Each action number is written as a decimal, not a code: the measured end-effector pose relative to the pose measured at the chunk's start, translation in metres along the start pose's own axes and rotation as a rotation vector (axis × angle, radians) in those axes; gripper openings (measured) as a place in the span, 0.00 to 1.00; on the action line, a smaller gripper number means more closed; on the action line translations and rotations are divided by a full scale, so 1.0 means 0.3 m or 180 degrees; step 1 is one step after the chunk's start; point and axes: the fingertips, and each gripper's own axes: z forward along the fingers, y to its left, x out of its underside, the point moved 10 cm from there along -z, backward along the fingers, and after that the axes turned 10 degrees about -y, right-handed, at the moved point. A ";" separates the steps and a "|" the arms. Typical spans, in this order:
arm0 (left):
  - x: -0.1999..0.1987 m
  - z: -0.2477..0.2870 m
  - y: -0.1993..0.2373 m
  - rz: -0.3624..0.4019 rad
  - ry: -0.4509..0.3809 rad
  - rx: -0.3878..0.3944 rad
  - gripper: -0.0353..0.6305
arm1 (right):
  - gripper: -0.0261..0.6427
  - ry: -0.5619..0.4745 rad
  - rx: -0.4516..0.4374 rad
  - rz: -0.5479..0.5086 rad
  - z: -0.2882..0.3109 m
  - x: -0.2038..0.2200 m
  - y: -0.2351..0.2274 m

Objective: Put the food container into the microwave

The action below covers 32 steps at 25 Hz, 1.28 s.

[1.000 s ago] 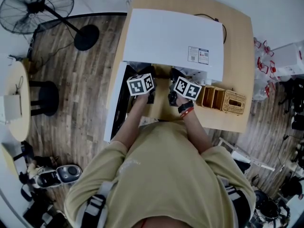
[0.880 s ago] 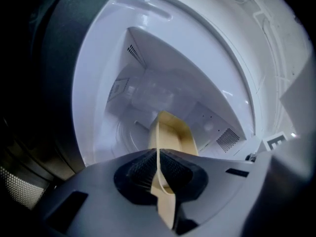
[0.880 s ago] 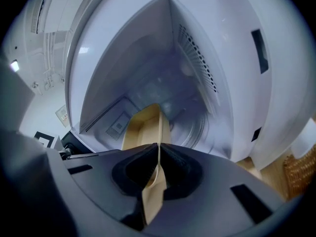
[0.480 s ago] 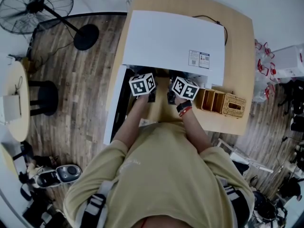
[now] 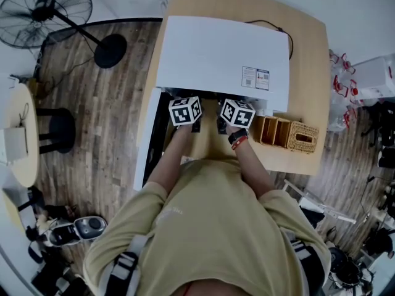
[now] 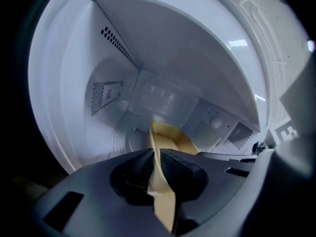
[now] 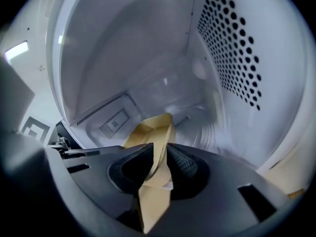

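Noted wooden organiser (image 5: 274, 130) just beside wicker box (image 5: 303, 137) at near right corner of bench (image 5: 308, 73). Logged black cable (image 5: 290, 37) by far right corner. Recorded floor fan (image 5: 46, 5) beyond far left corner, stool (image 5: 55, 128) off left edge.

The sticker (image 5: 256, 77) on the microwave (image 5: 216, 54) is too small to read.

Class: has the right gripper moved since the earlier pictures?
Yes. Measured against the label on the microwave, the right gripper has moved forward, toward it.
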 end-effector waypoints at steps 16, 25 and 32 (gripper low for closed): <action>-0.008 -0.072 -0.024 0.0132 -0.0112 0.0045 0.33 | 0.28 -0.0097 -0.0053 -0.0148 -0.067 -0.001 0.034; -0.001 -0.174 -0.058 0.0259 -0.0231 0.0033 0.33 | 0.28 -0.0191 -0.0050 -0.0220 -0.172 0.018 0.059; 0.025 -0.290 -0.106 0.0366 -0.0317 0.0109 0.31 | 0.26 -0.0256 -0.0032 -0.0365 -0.293 0.045 0.098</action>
